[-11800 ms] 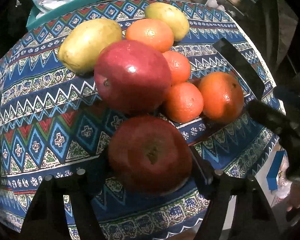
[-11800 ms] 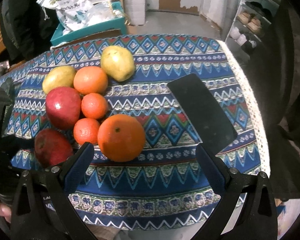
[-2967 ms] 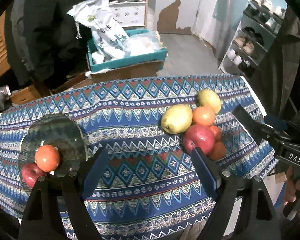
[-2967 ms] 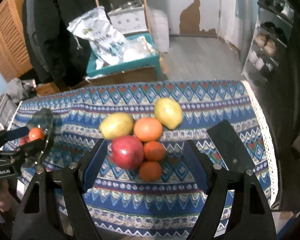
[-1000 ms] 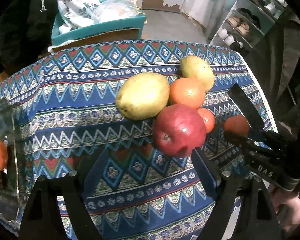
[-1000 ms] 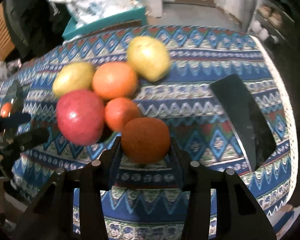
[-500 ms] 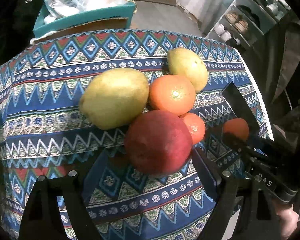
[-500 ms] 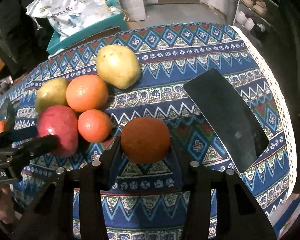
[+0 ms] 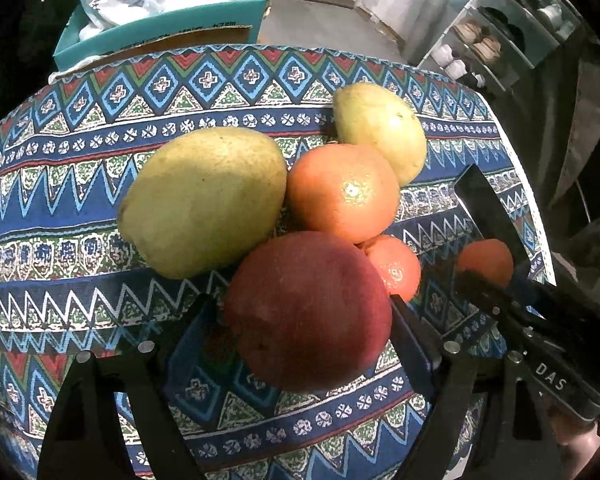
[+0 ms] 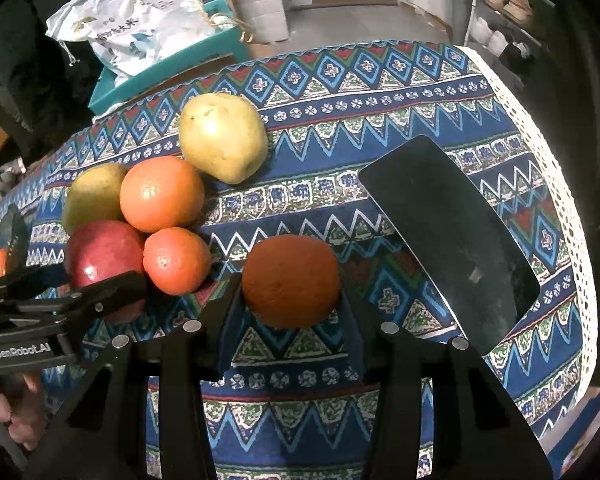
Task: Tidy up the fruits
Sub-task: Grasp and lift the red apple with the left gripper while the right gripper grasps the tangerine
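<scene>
Meanwhile the left gripper [image 9: 300,320] had dropped in over the fruit pile: a second ago the red apple [image 9: 308,312] sat ahead of its fingers, now it sat between them, jaws just narrowing slightly, right pad about touching, left side showing a gap, so not clamped yet by my read. Right gripper [image 10: 290,304] was closed on a small orange [image 10: 291,280], lifted clear of the pile over the patterned bench [image 10: 380,80]. Two pears, a big orange [image 9: 342,192] and a small orange [image 9: 394,266] still clustered on the cloth. Looked like both hands were about to carry fruit off together. Legible text: "DAS" on the right gripper's body, "GenRobot.AI" on the left's; the bag's print wasn't readable.
</scene>
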`<state>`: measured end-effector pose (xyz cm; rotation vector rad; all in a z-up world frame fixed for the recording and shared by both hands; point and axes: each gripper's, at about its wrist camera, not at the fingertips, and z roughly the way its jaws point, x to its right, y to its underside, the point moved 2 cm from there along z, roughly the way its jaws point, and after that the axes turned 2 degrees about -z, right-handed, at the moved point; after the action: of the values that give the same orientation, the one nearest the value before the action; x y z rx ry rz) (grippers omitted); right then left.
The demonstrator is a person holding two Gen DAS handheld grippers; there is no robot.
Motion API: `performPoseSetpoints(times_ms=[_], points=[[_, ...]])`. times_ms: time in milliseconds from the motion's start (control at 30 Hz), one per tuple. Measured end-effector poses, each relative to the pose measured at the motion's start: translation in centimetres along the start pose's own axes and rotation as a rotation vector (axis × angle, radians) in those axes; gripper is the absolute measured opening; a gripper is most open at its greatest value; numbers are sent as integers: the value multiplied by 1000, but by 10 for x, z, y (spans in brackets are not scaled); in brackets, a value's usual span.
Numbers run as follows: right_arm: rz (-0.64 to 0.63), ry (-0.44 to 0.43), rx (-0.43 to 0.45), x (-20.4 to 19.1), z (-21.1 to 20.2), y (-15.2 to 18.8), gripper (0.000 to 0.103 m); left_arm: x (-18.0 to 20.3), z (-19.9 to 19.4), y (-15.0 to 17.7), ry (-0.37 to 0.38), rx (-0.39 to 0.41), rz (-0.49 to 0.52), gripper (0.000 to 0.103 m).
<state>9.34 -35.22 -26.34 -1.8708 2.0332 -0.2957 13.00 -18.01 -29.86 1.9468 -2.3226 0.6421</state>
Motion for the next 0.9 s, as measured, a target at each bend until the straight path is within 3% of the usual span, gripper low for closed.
performPoseSetpoints(times_ms=[133,233,500,900], points=[[1,1,0,1,0,0,45,1,2,2,49,7,-17,79],[-4,3,1,-1,-1,0,45,2,0,3,45,11,-6,76],[-29,9,27,-13,-12,-2,45,-1,-12,12,10,30,16,76],[-70,51,98,-32,-45,-9,45,-14,-63,18,-55,117,38,76]])
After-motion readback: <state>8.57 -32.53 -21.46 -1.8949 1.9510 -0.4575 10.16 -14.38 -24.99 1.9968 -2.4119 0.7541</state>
